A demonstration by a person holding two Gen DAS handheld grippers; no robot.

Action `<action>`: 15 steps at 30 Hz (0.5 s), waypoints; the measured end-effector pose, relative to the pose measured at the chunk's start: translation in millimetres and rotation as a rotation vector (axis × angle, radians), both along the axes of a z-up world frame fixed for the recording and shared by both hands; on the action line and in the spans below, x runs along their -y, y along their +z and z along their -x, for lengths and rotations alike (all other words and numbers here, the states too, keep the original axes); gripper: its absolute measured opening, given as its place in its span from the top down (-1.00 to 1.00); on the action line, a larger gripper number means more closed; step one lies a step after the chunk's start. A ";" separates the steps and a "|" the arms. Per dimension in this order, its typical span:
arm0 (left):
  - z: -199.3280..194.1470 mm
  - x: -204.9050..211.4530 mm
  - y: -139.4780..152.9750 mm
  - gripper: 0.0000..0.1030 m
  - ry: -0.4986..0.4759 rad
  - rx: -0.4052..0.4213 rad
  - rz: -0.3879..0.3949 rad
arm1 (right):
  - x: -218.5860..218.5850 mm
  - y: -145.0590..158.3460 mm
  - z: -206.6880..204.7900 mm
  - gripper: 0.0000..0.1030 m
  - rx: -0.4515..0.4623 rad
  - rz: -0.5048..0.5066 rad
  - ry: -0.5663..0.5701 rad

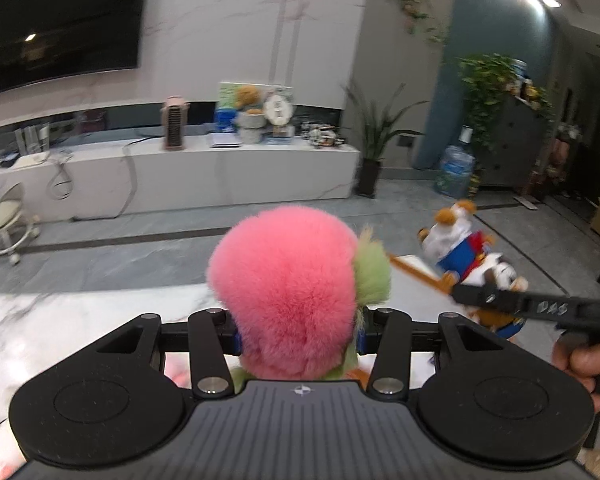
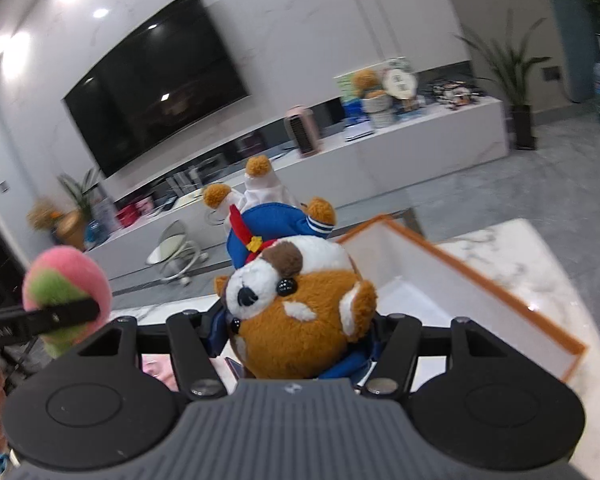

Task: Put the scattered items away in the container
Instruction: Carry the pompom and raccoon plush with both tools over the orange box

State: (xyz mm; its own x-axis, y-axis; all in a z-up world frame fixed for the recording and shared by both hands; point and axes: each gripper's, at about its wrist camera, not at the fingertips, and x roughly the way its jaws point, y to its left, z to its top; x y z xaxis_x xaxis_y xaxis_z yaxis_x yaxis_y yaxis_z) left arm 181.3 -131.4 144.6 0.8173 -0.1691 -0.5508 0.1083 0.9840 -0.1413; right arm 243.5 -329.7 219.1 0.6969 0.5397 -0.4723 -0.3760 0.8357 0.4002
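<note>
My left tongs (image 1: pixel 298 334) clamp the fluffy pink-and-green plush ball (image 1: pixel 286 292), lifted clear of the marble table (image 1: pixel 60 320); my right tongs (image 2: pixel 296 338) pinch the brown-and-white stuffed dog in blue (image 2: pixel 296 300), beside the orange-rimmed white box (image 2: pixel 460 280) on the right, ready for dropping in.

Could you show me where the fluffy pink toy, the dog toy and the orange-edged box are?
pink plush toy (image 1: pixel 284 284), left wrist view, on its pink fur.
dog plush toy (image 2: pixel 300 308), right wrist view, on its brown head.
orange-rimmed box (image 2: pixel 512 296), right wrist view, on its right rim.
</note>
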 end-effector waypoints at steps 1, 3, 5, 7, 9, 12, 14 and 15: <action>-6.7 9.8 -1.1 -0.03 -0.016 0.001 0.001 | 5.3 -3.0 -3.8 -0.23 -0.011 0.006 -0.019; -18.6 26.8 -5.4 -0.03 -0.048 -0.004 0.005 | 15.3 -8.6 -10.5 -0.23 -0.035 0.015 -0.050; -29.6 43.9 -12.6 -0.03 -0.076 -0.015 0.009 | 25.0 -11.9 -14.8 -0.23 -0.051 0.026 -0.070; -39.6 56.5 -19.3 -0.03 -0.098 -0.027 0.012 | 32.1 -14.4 -17.4 -0.23 -0.061 0.036 -0.084; -48.6 66.8 -27.2 -0.03 -0.116 -0.042 0.016 | 38.9 -16.7 -19.4 -0.23 -0.070 0.042 -0.089; -63.0 80.6 -40.2 -0.03 -0.136 -0.083 0.015 | 40.8 -20.3 -22.7 -0.24 -0.096 0.093 -0.082; -74.4 88.4 -52.6 -0.03 -0.136 -0.135 -0.001 | 42.5 -28.0 -23.2 -0.24 -0.126 0.127 -0.066; -77.5 91.2 -58.9 -0.03 -0.137 -0.153 -0.005 | 43.5 -32.6 -24.7 -0.24 -0.144 0.139 -0.059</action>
